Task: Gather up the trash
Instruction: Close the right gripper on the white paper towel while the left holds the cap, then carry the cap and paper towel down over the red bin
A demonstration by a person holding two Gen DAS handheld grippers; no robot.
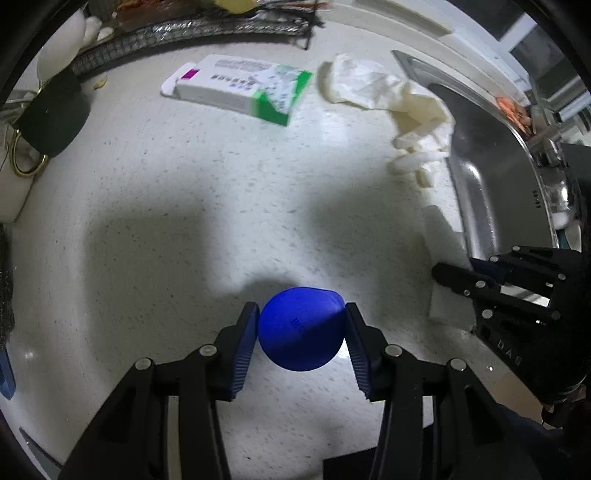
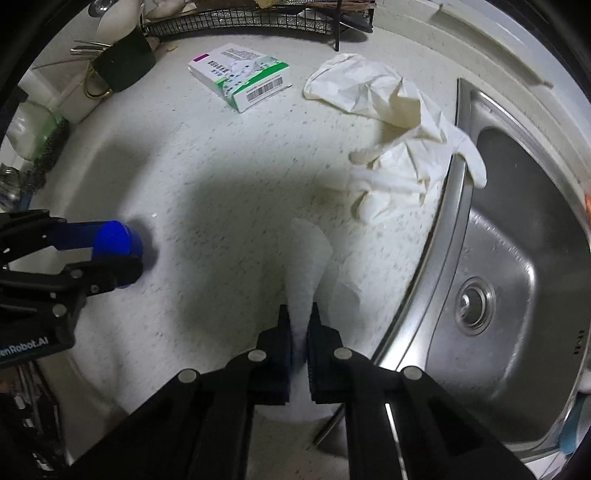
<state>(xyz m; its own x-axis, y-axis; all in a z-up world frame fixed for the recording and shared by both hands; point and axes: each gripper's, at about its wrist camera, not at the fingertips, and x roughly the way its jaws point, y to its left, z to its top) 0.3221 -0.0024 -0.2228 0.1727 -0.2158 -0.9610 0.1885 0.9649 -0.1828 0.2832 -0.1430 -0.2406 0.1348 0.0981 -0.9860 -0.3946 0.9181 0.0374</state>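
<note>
Blue cap [image 1: 301, 328] on speckled countertop [image 1: 221, 192] beside sink [image 2: 517, 280].

- In the left wrist view the right tool [image 1: 448, 277] covered part of the white tissue [image 1: 443, 236] beside the sink [image 1: 476, 192], so its grip could not be judged there.
- The lettering on the green-and-white box [image 1: 236, 88] was smeared and unreadable.
- The rubber glove [image 1: 417, 114], hanging over the sink's rim, was blurred in that view.
- In the right wrist view the tissue's [image 2: 308, 258] lower end vanished between the right tool's [image 2: 298, 321] fingers.
- Left of the sink, the left tool [image 2: 122, 254] hid much of the blue cap [image 2: 116, 238].
- The sink [image 2: 517, 258] ran off the picture's right edge.
- The wire rack [image 2: 258, 18] beyond the box [image 2: 240, 75] was cut off at the top.
</note>
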